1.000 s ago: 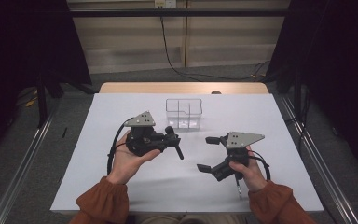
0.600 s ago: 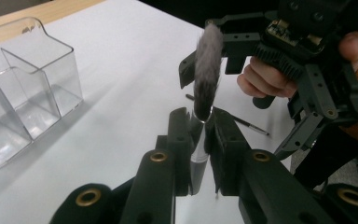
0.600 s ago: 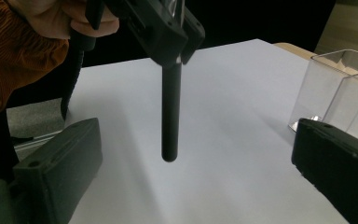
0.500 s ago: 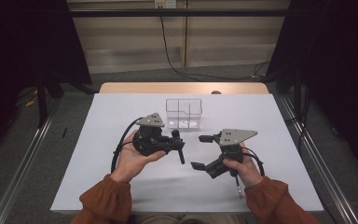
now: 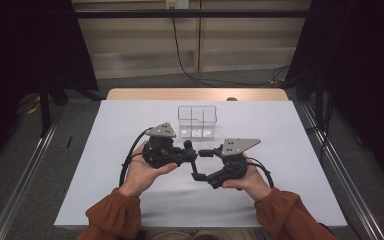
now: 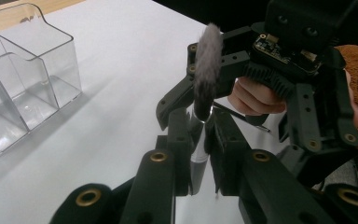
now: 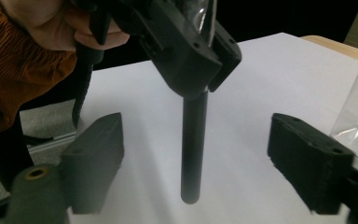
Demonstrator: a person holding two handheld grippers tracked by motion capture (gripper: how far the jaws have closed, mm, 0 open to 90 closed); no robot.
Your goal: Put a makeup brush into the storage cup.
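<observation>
High view: left tongs (image 5: 194, 154) and right tongs (image 5: 198, 164) meet near the worktop (image 5: 105, 150) centre, w/ the clear organiser box (image 5: 197, 121) just behind them. Wide bare white surface to both sides and in front; far edge shows a wood strip.

Left gripper view: left tongs are clamped on a makeup brush (image 6: 204, 88), bristles up, handle running down betw. the pads. Right tongs (image 6: 186, 79) sit just behind the bristle tuft. Organiser box (image 6: 23, 74) is off to the left, apart from the brush, bare surface betw. them.

Right gripper view: brush handle (image 7: 194, 144) hangs down from the left tongs (image 7: 200, 70), midway betw. the right tongs' pads (image 7: 98, 144). Right tongs have just been closing in, pads not touching the handle yet, gaps either side. Box corner at right edge.
</observation>
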